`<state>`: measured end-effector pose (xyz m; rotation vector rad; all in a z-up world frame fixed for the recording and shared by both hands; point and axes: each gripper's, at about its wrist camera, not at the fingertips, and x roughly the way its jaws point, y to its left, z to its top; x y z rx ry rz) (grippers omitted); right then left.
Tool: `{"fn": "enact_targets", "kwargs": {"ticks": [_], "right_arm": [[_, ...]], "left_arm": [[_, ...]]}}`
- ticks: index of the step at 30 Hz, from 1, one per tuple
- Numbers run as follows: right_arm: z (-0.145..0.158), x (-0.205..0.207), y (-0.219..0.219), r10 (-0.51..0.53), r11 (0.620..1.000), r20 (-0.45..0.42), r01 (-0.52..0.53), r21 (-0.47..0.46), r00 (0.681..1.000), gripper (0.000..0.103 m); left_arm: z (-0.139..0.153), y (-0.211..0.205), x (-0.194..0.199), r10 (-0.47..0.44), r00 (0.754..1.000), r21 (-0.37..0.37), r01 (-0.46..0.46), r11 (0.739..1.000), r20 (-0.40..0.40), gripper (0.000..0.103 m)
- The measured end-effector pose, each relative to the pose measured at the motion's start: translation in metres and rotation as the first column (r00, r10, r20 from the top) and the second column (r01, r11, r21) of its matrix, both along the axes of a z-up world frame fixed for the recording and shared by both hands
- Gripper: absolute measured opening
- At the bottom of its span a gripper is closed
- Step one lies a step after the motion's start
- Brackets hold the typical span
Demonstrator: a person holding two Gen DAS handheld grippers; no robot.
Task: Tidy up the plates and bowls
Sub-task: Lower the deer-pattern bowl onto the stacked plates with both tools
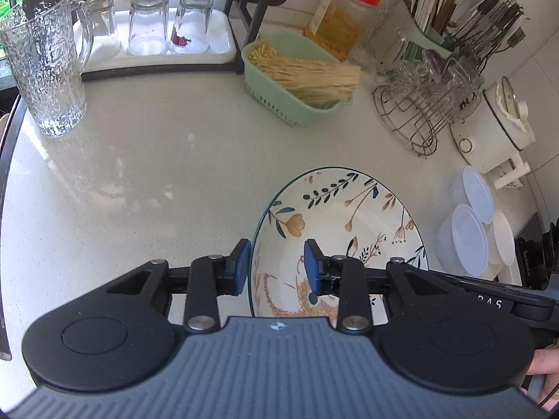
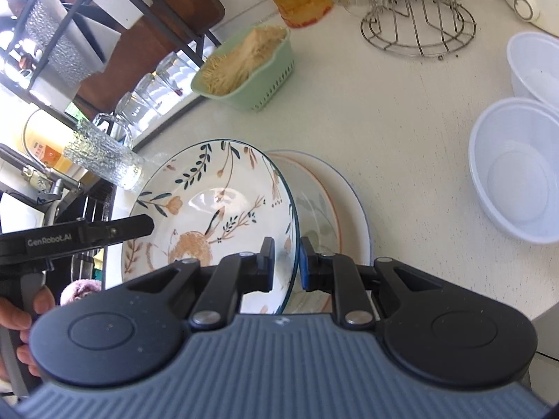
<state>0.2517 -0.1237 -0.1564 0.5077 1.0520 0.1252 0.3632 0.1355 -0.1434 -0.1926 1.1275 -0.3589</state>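
You hold the floral bowl (image 2: 209,216) between both tongs, tilted up off the pale worktop (image 1: 157,174) with its painted inside facing toward the glass jug (image 1: 45,63). Your left tongs (image 1: 277,267) straddle its near rim, one blue pad outside the wall and one inside, narrowly parted and gripping. Your right tongs (image 2: 286,263) are almost closed, pinching the opposite rim between their pads. The bowl's lower edge leans over a stack of plates (image 2: 335,209) lying flat on the worktop just beside it. To the right stand three white plastic tubs (image 2: 517,171), all empty and upright. Further back, a green slotted basket (image 1: 279,83) holds a bundle of dry noodles lying lengthwise along it. A red-lidded jar (image 1: 342,17) carries something yellow-orange. A white tray (image 1: 157,42) bears three upturned glasses, and a wire rack (image 1: 419,104) holds more glassware.
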Motion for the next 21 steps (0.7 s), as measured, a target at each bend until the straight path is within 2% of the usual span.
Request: {"fn": "enact_targets", "kwargs": {"ticks": [4,9,18,21], "right_arm": [[0.002,-0.001,-0.001,-0.011,1.000,0.003,0.011,0.004,1.000,0.018],[0.002,0.001,0.001,0.004,1.000,0.004,-0.004,-0.025,1.000,0.018],[-0.005,0.002,0.008,-0.016,0.999,0.007,0.016,-0.042,1.000,0.018],[-0.007,0.000,0.011,-0.012,0.999,0.009,0.012,-0.051,1.000,0.018]], "left_arm": [[0.000,-0.006,-0.002,-0.017,1.000,0.034,0.017,0.999,0.000,0.037],[-0.008,-0.005,-0.001,-0.023,0.999,0.043,0.024,0.999,-0.028,0.037],[-0.013,-0.008,-0.004,-0.076,0.997,0.095,0.075,0.993,0.009,0.037],[-0.016,-0.006,-0.004,-0.053,0.999,0.097,0.053,0.994,-0.008,0.037]]}}
